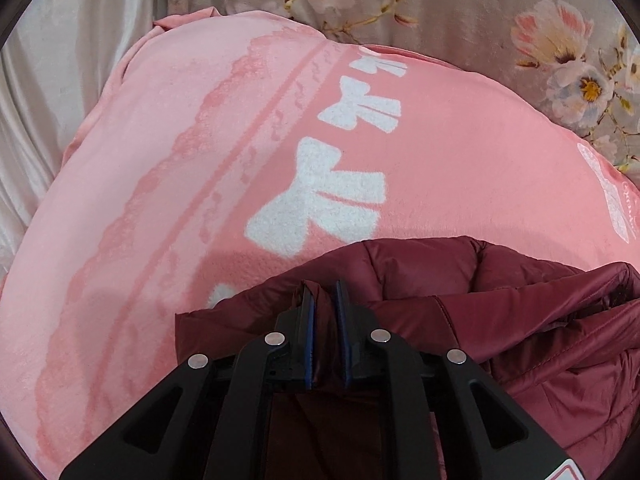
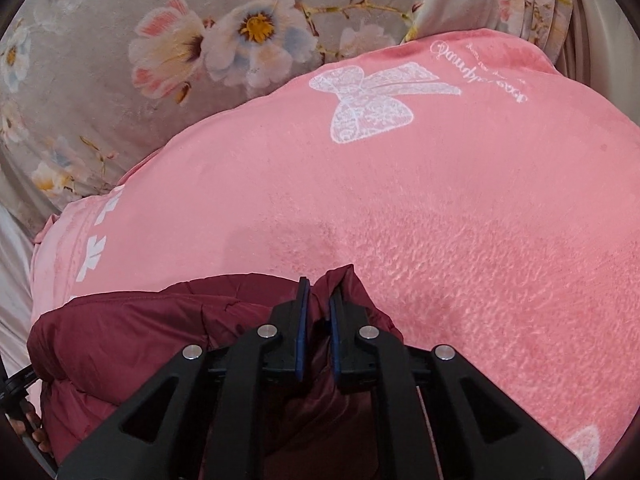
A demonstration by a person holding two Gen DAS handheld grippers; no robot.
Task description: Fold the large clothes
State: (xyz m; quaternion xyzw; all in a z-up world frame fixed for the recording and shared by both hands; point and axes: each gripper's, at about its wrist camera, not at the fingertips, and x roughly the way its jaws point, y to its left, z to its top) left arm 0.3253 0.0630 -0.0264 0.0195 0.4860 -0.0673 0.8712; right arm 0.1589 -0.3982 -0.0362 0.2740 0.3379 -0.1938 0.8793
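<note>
Both fisheye views are looking forward and steeply down along their own gripper fingers, sitting close above a pink blanket [image 1: 168,184] that is filling the middle of each frame, with a floral sheet [image 1: 480,12] running along the top. The left wrist view is catching the maroon jacket [image 1: 500,304] bunching toward its lower right, while the right wrist view is catching the same jacket [image 2: 120,320] spreading to its lower left. Both are sharing the blanket's white bows: large at centre in the left view, small at the left edge in the right view.
</note>
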